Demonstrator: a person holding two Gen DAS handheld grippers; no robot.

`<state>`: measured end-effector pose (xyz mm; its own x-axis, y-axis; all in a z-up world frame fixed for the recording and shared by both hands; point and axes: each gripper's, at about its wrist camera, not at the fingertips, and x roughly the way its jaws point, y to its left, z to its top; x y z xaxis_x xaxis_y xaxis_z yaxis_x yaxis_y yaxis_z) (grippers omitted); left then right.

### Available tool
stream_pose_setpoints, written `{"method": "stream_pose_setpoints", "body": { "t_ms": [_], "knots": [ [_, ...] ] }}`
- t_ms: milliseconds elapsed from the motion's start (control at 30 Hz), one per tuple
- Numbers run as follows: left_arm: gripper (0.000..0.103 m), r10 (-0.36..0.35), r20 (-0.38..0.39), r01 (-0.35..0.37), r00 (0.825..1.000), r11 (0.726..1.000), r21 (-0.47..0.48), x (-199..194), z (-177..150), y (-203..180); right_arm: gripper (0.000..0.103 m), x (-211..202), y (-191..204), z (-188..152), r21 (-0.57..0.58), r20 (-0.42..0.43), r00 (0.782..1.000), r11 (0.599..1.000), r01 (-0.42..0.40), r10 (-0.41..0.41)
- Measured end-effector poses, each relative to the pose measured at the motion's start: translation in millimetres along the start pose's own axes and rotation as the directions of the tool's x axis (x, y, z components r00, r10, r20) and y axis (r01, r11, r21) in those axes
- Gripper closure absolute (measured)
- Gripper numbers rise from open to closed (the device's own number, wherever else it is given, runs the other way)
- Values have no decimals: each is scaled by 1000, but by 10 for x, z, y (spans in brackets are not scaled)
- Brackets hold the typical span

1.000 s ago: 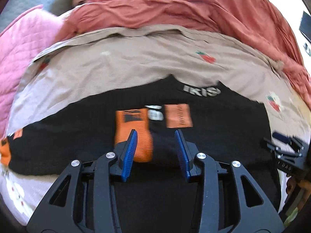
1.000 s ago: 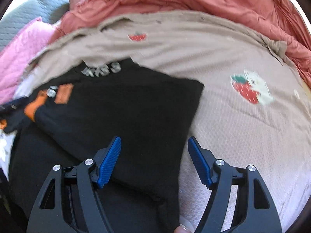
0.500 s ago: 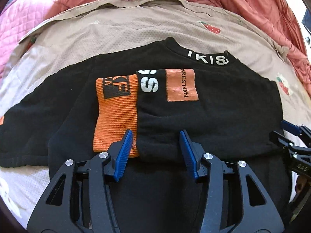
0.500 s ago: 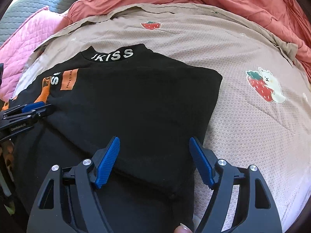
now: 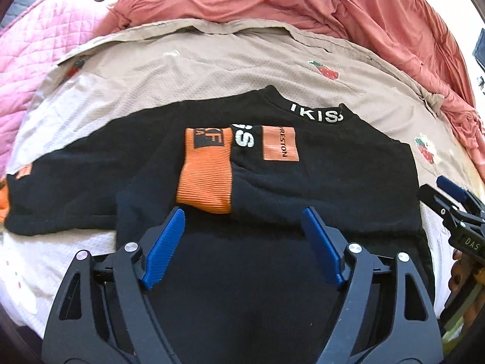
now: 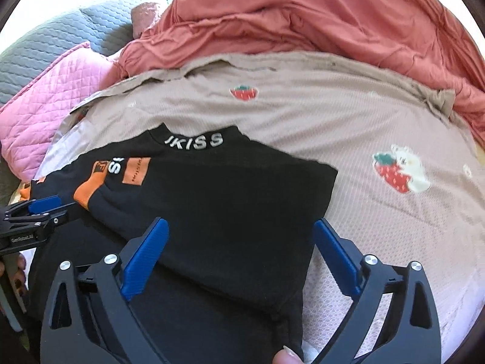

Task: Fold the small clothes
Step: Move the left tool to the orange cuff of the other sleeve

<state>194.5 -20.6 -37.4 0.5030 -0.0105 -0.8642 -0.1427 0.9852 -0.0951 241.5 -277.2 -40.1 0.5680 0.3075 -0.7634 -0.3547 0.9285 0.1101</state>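
1. Left wrist view: black sweater (image 5: 333, 182) lies on the beige sheet (image 5: 212, 60), collar lettering at its far edge.
2. An orange cuff (image 5: 206, 176) lies folded over the sweater's middle, beside an orange patch (image 5: 280, 144).
3. Left gripper (image 5: 242, 227) hangs over the sweater's near part; jaws have just been opening, now wide, nothing pinched.
4. Right gripper shows at the sweater's right edge.
5. Red duvet (image 5: 303, 6) beyond the sweater, pink quilt (image 5: 36, 54) to its far left.
6. Right wrist view: right gripper (image 6: 242, 239) over the sweater's (image 6: 227, 197) near right corner; jaws have just been opening, now wide, cloth lying loose below them.
7. Left gripper (image 6: 45, 209) at the sweater's left, by the cuff (image 6: 91, 191).
8. A fingertip (image 6: 286, 356) shows at the bottom edge, near the sweater's hem.
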Motion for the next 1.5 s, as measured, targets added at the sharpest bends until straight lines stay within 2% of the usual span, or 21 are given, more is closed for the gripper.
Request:
{"method": "stream_pose_setpoints", "body": {
  "t_ms": [67,500,633,933,1100,1333,1500],
  "knots": [
    [10,3,7,-3,1000,1000,-4,-63,14,29,5,-32,35,12,-10,18,1000,1000,10,-10],
    [10,45,60,-44,997,999,-16,-421,-20,313,5,-260,269,-32,-60,116,993,997,45,-37],
    [10,54,73,-52,996,998,-31,-508,-25,436,5,-313,342,-77,-61,122,992,998,35,-27],
    [10,42,90,-35,995,996,-76,-601,-82,715,5,-408,783,-194,-127,146,989,991,27,-8],
    [10,60,101,-49,993,993,-109,-606,-131,930,5,-495,1024,-203,-141,166,986,990,10,14],
    [10,51,131,-26,990,983,-184,-638,-186,1279,5,-491,1405,-251,-163,138,990,987,-3,25],
    [10,70,155,-35,985,975,-217,-678,-182,1523,5,-470,1619,-243,-170,123,992,985,9,12]
  ]
}}
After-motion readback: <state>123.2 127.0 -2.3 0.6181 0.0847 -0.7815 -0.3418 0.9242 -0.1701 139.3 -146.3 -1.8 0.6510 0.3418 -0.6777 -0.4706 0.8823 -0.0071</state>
